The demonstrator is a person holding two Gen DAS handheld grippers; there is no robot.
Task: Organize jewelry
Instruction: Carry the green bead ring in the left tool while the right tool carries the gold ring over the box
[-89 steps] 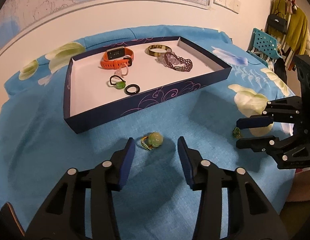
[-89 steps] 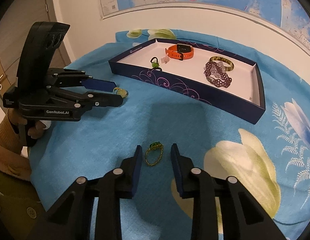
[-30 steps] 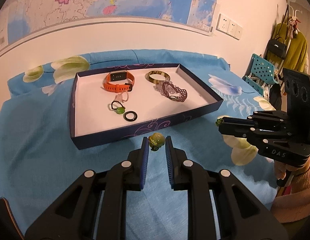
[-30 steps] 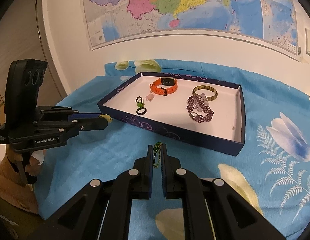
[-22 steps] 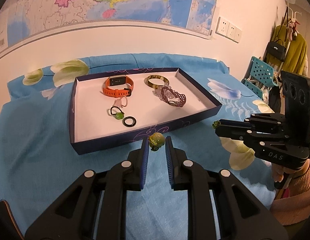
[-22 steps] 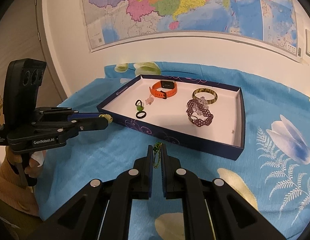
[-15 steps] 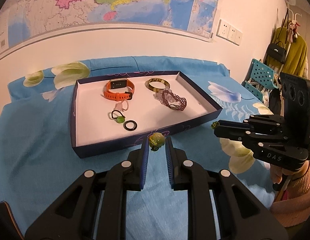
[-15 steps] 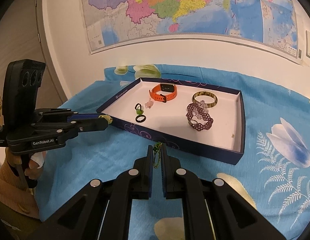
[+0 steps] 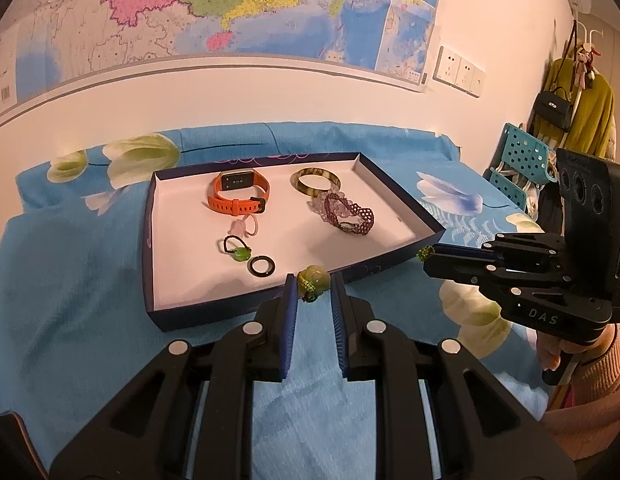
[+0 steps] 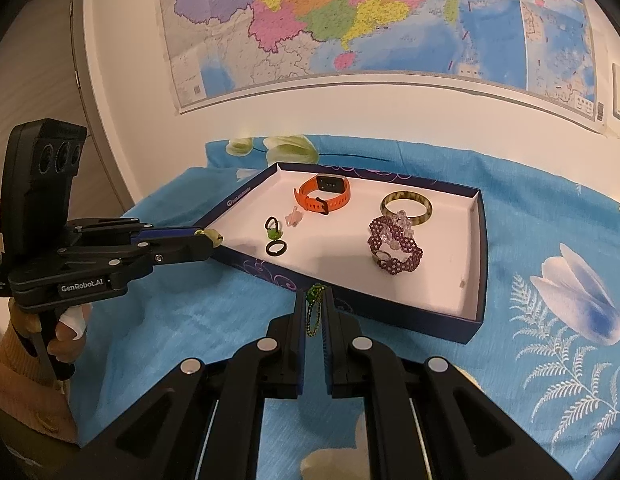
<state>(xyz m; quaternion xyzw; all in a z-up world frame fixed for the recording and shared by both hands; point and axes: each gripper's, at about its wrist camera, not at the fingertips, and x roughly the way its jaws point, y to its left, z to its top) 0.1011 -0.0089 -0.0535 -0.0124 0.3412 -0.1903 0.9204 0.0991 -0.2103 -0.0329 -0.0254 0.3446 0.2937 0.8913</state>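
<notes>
The left gripper (image 9: 313, 286) is clamped on a pale green bead charm (image 9: 315, 278), held clear of the blue floral cloth (image 9: 70, 280) just short of the near wall of the tray (image 9: 214, 312). The right gripper (image 10: 313, 300) is pinched together on a fine green-and-gold chain (image 10: 312, 312), whose long axis hangs down between the pads, at the tray's near right wall. In both cases the tray lies straight ahead and slightly below; judged from this, each piece needs only a short forward carry over the wall.

Tray contents: orange smartwatch (image 9: 238, 196), mottled bangle (image 9: 315, 181), purple beaded bracelet (image 9: 348, 214), pink charm (image 9: 242, 226), green-stoned hair tie (image 9: 236, 248), black ring (image 9: 262, 267).
</notes>
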